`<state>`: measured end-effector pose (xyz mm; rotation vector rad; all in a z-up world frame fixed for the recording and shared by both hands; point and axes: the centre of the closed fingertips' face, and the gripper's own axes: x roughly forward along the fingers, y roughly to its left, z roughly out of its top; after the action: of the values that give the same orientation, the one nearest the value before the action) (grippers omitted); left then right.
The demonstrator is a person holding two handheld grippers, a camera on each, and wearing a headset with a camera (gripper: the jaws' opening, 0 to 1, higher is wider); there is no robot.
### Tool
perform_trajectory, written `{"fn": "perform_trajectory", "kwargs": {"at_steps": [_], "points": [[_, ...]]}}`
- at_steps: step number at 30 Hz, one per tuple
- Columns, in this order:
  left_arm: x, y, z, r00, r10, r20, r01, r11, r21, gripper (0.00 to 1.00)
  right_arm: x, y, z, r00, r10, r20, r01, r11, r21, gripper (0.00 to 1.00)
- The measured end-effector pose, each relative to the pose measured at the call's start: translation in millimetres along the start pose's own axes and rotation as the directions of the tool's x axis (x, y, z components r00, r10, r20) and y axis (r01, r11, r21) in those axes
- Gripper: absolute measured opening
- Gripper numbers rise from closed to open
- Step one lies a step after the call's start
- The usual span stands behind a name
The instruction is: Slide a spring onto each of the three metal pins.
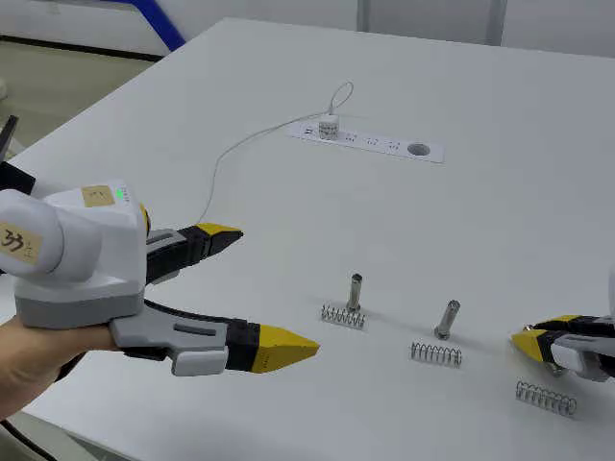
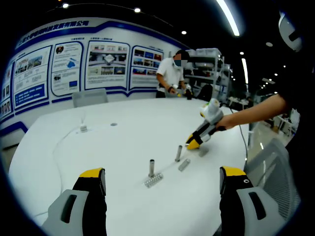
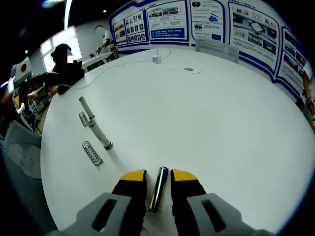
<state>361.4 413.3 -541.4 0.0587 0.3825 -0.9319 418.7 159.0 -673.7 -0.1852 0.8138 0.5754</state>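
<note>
No springs (image 1: 343, 315) are on yet (all three lie loose on the counter (image 1: 288, 96)). Two pins (image 1: 355, 291) stand bare beside them; the right gripper (image 3: 158, 175) pinches the third pin (image 3: 158, 194). The left gripper (image 1: 274, 288) hovers spread, empty.

2 metal pins (image 1: 355, 291) stand upright, 3 springs (image 1: 343, 316) lie flat nearby, 3rd pin (image 3: 158, 189) clamped in right gripper (image 3: 158, 176).
</note>
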Motion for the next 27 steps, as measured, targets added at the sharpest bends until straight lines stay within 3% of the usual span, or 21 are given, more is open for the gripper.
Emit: {"fn": "perform_trajectory", "kwargs": {"at_steps": [16, 27], "points": [[3.9, -6.3, -0.1, 0.9998, -0.016, -0.009, 0.016, 1.0, 0.01, 0.97, -2.5, -3.0, -1.2, 0.9994, -0.014, -0.03, 0.016, 0.998, 0.064, 0.1], [2.3, -11.3, 3.0, 0.9999, -0.014, -0.004, 0.014, 1.0, 0.013, 0.97, -2.2, -3.7, -2.0, 0.9964, -0.015, -0.084, 0.018, 0.999, 0.037, 0.09]]}}
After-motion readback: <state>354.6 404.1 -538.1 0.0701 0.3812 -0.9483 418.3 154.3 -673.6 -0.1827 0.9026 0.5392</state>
